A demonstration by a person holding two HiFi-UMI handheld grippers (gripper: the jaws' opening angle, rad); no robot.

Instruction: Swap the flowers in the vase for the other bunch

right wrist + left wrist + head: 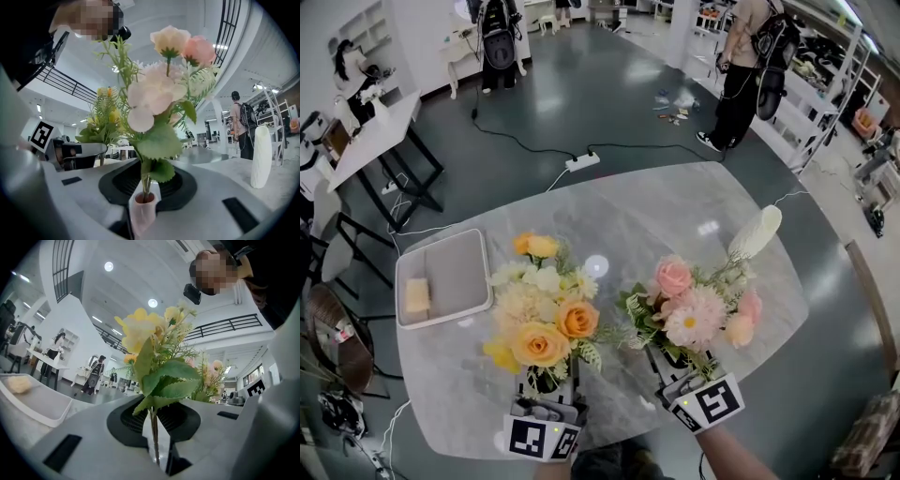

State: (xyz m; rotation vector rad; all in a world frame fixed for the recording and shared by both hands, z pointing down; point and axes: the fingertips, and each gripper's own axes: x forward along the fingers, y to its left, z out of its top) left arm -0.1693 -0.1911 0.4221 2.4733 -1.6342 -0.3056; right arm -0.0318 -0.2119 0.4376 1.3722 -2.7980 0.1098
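Observation:
Two bunches of artificial flowers are held up side by side over the marble table [619,211]. My left gripper [547,386] is shut on the thin stems of the yellow and orange bunch [546,314], which rise between its jaws in the left gripper view, bunch [152,345], gripper [157,446]. My right gripper [671,371] is shut on the pink-wrapped stem base of the pink bunch [694,309], seen close in the right gripper view, bunch [164,93], gripper [143,206]. A white vase [757,232] stands upright with no flowers in it, to the right beyond the pink bunch, vase [260,157].
A white tray [459,272] with a yellow sponge [417,295] lies at the table's left. A person [741,75] stands on the floor beyond the table. A power strip [581,161] and cable lie on the floor. A chair [328,328] stands at left.

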